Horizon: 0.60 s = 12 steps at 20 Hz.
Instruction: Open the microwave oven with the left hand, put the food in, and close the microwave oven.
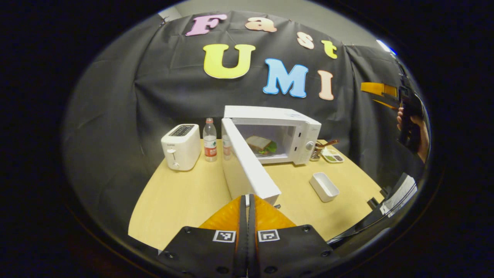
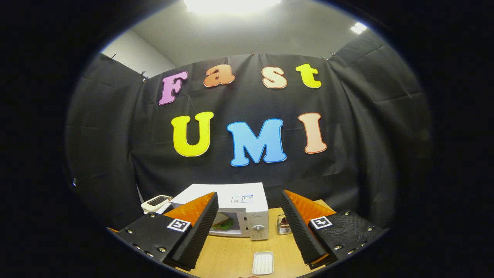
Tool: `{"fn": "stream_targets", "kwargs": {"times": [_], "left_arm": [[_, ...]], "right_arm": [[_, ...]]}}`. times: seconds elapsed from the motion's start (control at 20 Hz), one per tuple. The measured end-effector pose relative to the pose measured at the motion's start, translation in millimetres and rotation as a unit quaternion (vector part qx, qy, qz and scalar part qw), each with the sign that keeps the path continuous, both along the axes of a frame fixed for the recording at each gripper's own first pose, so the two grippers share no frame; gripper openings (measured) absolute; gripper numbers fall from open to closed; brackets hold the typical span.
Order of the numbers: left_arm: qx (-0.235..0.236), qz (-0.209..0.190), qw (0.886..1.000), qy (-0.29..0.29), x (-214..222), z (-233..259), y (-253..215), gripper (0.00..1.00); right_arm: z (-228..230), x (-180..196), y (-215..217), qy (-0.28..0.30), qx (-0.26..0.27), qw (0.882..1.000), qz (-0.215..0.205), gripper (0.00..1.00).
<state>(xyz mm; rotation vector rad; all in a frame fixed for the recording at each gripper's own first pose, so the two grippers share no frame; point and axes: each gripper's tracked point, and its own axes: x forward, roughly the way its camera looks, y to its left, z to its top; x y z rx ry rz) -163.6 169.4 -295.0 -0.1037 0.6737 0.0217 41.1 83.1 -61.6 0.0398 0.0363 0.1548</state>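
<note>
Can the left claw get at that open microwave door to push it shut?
Probably yes. The left claw, fingers together, sits just short of the microwave door's outer end, which swings out toward it, with nothing between them. The sandwich already lies inside.

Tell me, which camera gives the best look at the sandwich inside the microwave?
The left gripper view. There the door stands wide open and the sandwich lies plainly inside the microwave. In the right gripper view, one finger of that gripper covers much of the sandwich.
</note>
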Motion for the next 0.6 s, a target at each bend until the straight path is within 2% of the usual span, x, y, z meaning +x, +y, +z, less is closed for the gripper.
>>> {"fn": "stream_targets", "kwargs": {"times": [0.25,0.6], "left_arm": [[-0.019,-0.007,1.000,0.008,26.4,-12.3,-64.0,0.07],[-0.039,-0.027,0.999,0.006,86.0,-22.3,-121.4,0.07]], "right_arm": [[6.2,30.0,-34.5,-0.004,0.008,1.000,-0.002,0.97],[4.1,57.1,-69.8,-0.002,0.005,1.000,0.002,0.97]]}}
